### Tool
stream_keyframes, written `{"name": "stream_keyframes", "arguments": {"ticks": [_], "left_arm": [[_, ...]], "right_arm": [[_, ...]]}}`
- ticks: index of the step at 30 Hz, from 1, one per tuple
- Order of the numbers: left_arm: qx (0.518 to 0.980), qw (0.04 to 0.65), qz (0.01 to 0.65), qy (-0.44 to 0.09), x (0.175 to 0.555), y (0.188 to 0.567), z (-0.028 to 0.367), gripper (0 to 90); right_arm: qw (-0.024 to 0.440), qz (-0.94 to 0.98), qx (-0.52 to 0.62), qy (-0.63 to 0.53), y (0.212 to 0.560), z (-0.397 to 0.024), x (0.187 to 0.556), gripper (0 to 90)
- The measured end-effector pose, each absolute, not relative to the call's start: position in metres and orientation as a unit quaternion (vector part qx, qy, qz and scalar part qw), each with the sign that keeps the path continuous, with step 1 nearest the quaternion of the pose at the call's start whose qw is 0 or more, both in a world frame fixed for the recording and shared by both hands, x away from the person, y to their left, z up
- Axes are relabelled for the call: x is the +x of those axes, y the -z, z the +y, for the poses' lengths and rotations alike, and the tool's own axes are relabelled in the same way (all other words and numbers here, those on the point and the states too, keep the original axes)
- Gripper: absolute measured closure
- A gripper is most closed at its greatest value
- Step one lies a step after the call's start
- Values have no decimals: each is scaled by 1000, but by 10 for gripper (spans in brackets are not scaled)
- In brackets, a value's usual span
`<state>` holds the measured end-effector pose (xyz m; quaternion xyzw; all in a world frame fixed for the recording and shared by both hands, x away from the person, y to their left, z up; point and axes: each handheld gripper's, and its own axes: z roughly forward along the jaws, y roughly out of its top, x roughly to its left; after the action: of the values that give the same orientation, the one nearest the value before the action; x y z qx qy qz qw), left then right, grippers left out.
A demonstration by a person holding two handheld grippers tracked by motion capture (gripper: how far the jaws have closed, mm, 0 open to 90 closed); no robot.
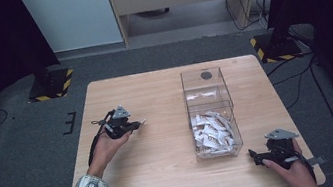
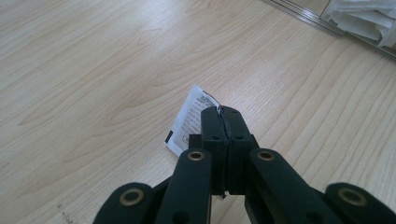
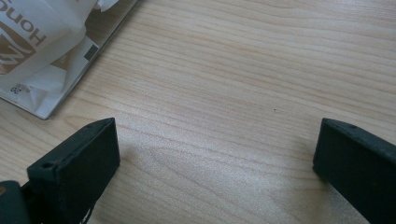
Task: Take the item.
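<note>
Sachet (image 2: 189,122), apparently paper, sits clamped between left jaws; right jaws gape apart.

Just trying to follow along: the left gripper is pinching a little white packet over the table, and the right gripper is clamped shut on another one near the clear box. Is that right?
Not quite. The right gripper is open and holds nothing; the right gripper view shows its jaws set wide apart over bare table, with the clear box of packets beside it. The rest stands: the left gripper is shut on a small white packet.
</note>
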<state>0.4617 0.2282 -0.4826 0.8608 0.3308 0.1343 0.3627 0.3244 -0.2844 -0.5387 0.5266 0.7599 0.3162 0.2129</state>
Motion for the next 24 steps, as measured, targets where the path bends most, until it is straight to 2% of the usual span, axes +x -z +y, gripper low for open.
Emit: {"name": "stream_keyframes", "arguments": {"ticks": [14,24], "left_arm": [[859,363,334,-136,463,487,226,878],[854,376,326,-150,458,479,223,811]], "right_arm": [[213,760,527,-316,539,-284,324,8],[213,760,526,-316,539,-284,324,8]]}}
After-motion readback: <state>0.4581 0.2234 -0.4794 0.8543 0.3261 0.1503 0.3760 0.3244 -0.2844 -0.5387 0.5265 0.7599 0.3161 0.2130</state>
